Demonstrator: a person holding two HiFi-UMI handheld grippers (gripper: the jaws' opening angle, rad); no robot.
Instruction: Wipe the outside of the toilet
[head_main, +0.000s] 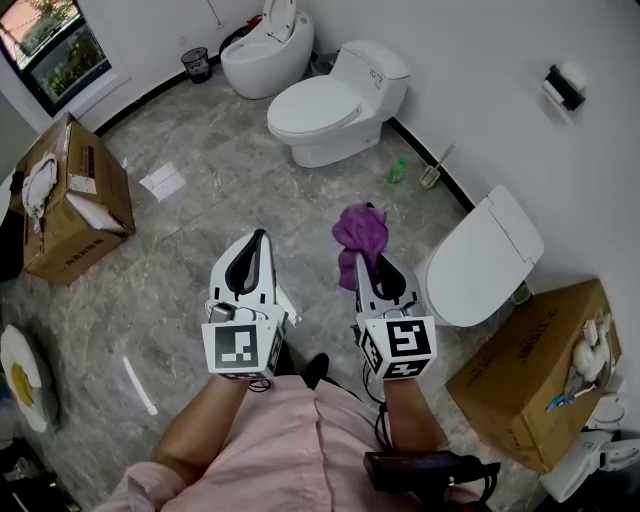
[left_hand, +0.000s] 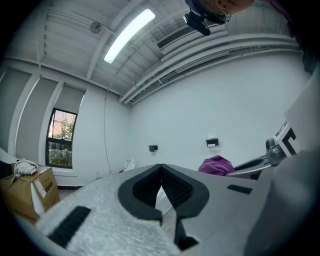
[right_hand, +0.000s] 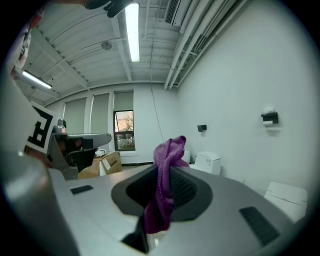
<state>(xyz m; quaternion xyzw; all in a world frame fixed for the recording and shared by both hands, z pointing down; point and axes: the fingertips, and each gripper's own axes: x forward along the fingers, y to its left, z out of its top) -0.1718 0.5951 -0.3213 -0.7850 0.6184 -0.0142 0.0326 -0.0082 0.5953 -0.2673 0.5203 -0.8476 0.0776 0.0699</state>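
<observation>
Grips a purple cloth (head_main: 360, 232) in the right tool (head_main: 364, 258), jaws clenched on its middle, so that one bunch stands up past the tips as a wiping pad and a short tail hangs below. Holds the left tool (head_main: 261, 238) beside it but apart, jaws pressed together on nothing, probably left free to steady or lift something.

Stands on the grey tiled floor (head_main: 200, 190) with both tools in the air, touching no toilet. Faces three along the white wall:
- the nearest toilet (head_main: 485, 258), just right of the right tool, lid down
- a second toilet (head_main: 335, 105) farther ahead, also closed
- a third toilet (head_main: 265, 45) in the far corner, lid raised

Likely means the nearest toilet first, going by the cloth carried on that side. No wiping begun, by the look of it: cloth clear of all porcelain. Calls next for a swing of the right tool rightward and down, to lay the loose bunch against the shell under the lid.

Green bottle (head_main: 398, 171) and toilet brush (head_main: 435, 168) by the wall between the two closer toilets. Cardboard boxes (head_main: 75, 200) well off to the sides.
</observation>
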